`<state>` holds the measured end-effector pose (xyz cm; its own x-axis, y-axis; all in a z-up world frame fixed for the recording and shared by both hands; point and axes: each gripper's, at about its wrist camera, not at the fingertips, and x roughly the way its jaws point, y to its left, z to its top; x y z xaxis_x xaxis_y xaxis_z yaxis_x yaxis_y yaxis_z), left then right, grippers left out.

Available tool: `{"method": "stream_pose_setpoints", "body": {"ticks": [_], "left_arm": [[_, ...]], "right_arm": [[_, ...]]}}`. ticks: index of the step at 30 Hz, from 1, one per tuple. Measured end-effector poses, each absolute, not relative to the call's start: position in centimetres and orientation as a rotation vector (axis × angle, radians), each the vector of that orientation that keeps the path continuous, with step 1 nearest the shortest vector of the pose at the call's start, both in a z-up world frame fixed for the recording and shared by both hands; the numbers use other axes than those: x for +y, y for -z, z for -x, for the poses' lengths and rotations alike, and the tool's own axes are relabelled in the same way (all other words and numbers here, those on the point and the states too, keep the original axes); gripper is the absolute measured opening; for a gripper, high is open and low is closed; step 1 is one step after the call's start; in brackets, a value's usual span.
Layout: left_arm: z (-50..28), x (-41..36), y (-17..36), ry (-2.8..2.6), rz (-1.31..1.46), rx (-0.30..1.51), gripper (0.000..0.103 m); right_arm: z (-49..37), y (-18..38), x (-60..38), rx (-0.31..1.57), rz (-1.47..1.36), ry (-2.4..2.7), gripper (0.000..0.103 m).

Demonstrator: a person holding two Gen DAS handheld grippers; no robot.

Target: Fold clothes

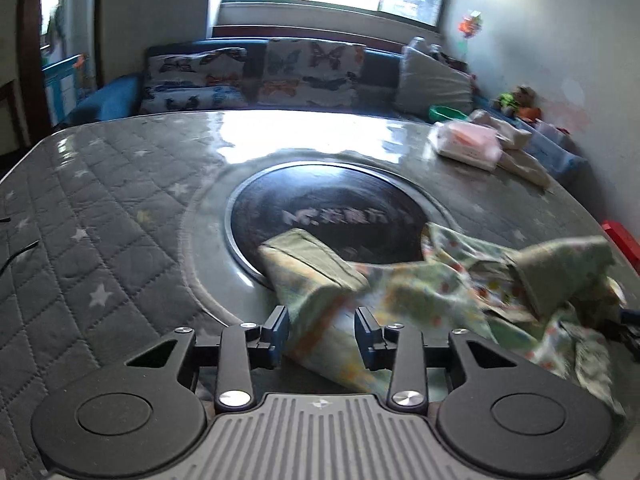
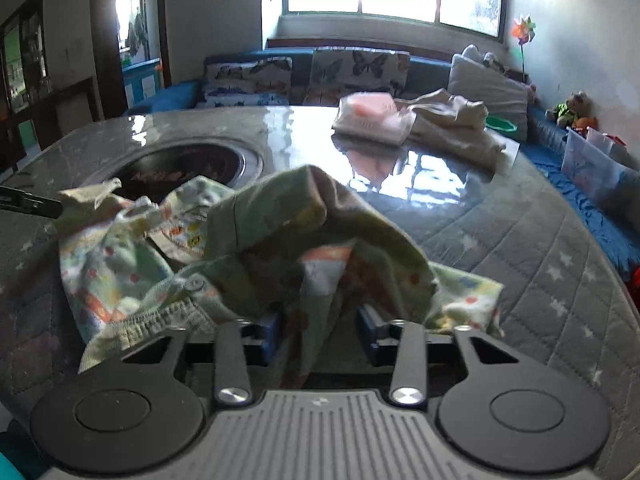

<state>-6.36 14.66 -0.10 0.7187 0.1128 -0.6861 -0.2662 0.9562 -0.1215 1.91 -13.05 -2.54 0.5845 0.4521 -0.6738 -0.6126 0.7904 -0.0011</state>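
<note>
**Garment Slack Between Both Tongs**

Left tongs (image 1: 322, 334) stand partly open, pads clear of the printed garment (image 1: 400, 292) lying between them. Right tongs (image 2: 320, 334): grip cannot be told; cloth hides the pads. Garment lies crumpled lower centre on the counter (image 1: 120, 200). Risk: unclamped fabric slips, spoiling the fold.

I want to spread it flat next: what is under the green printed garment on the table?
The garment lies on the grey quilted table cover, and one end overlaps the dark round plate set in the table. Whatever lies beneath its bunched folds is hidden.
</note>
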Motion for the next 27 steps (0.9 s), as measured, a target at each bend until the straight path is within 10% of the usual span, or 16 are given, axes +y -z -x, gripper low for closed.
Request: {"method": "stream_pose_setpoints", "body": {"ticks": [7,15,20,27], "left_arm": [[6.5,9.9,0.4,0.017,0.12,0.759,0.055],[4.3,6.7,2.1,0.07,0.033,0.817,0.055],[3.6,6.9,2.9,0.076,0.033,0.829,0.009],[1.5,9.7,2.7,-0.049,0.005,0.792,0.006]], "right_arm": [[-1.9,2.9,-13.3,0.725,0.233,-0.642,0.015],[-1.2,2.9,-13.5,0.741,0.209,-0.645,0.025],[-1.3,3.2,-13.5,0.746,0.194,-0.653,0.016],[-3.2,3.5,-10.8,0.746,0.195,-0.687,0.015]]}}
